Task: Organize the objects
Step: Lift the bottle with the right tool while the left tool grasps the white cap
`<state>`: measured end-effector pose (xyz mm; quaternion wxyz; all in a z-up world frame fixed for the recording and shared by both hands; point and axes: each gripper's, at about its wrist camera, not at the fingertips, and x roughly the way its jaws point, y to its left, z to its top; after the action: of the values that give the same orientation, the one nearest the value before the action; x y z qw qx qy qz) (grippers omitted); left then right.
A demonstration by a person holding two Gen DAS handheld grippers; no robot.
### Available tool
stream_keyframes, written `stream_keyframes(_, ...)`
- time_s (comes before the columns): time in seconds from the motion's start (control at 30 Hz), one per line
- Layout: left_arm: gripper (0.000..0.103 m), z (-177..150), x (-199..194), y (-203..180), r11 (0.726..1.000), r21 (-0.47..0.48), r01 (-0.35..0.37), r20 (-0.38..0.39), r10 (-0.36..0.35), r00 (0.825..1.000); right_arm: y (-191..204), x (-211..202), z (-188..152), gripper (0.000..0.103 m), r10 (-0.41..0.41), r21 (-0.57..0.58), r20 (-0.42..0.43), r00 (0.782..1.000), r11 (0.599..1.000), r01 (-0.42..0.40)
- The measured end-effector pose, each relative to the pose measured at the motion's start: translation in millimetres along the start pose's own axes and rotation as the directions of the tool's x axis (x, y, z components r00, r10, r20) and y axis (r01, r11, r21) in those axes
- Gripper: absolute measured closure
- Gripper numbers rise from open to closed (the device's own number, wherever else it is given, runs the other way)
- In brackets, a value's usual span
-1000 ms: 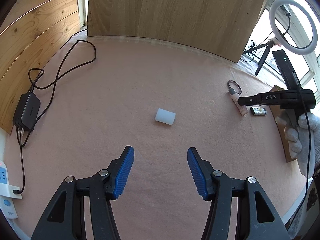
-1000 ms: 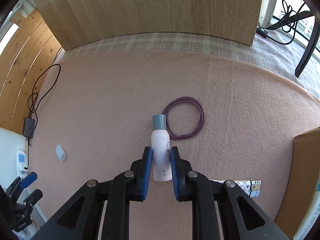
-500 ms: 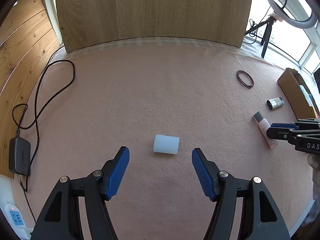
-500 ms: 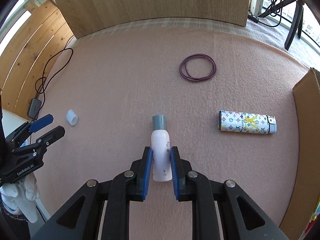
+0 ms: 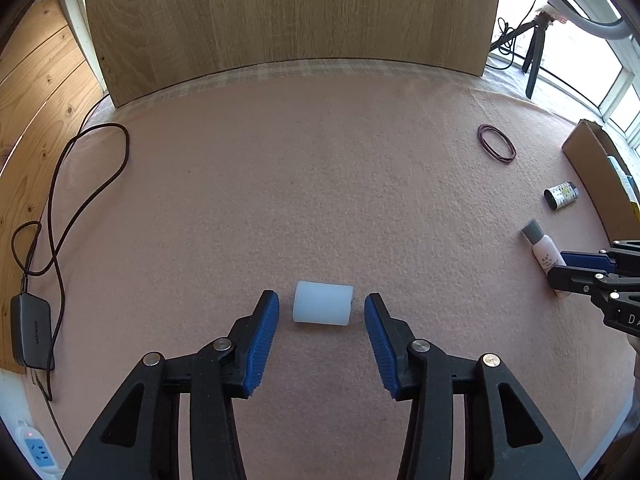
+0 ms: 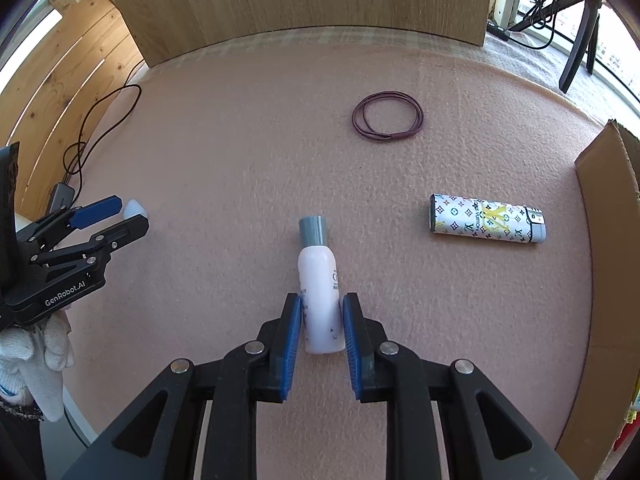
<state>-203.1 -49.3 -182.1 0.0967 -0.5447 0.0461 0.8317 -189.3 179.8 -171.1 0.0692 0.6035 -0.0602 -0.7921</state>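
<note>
**Two grippers set over two objects on the pink felt**

In the left wrist view, the left gripper [image 5: 320, 312] is seen low in the frame, its jaws closing around a white translucent cylinder [image 5: 322, 308] that lies on its side on the pink felt mat [image 5: 320, 184]. A narrow gap is left between each blue pad and the cylinder, so it is not yet pinched. A black power adapter [image 5: 31, 331] with its cable is seen at the left edge, and a wooden board [image 5: 288, 16] stands across the top.

In the right wrist view, the right gripper [image 6: 322, 330] is pressed onto the lower part of a small pink-white bottle [image 6: 320, 292] with a grey cap, which lies flat at the centre of the frame, cap pointing to the top. A patterned lighter [image 6: 486, 219] lies to the right of the bottle, well apart from it, and a purple hair tie [image 6: 387, 120] is found above, in the upper middle. A cardboard box [image 6: 600, 280] takes up the right edge. A white-gloved hand [image 6: 36, 354] is visible at the lower left.
</note>
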Motion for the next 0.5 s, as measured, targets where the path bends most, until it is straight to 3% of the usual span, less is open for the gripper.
stream_keyframes(0.23,0.074,-3.2,-1.1,-2.3,1.000,0.000,0.017,0.006,-0.017,1.000,2.7,3.5,4.1,0.084,-0.024,-0.018,-0.004,1.000,1.000,0.024)
stream_keyframes(0.5,0.075,-2.1,-5.4,-7.9,0.999,0.026,0.021,0.030,-0.022,0.999,8.0,7.2,5.8,0.085,-0.030,-0.029,-0.005,1.000,0.999,0.030)
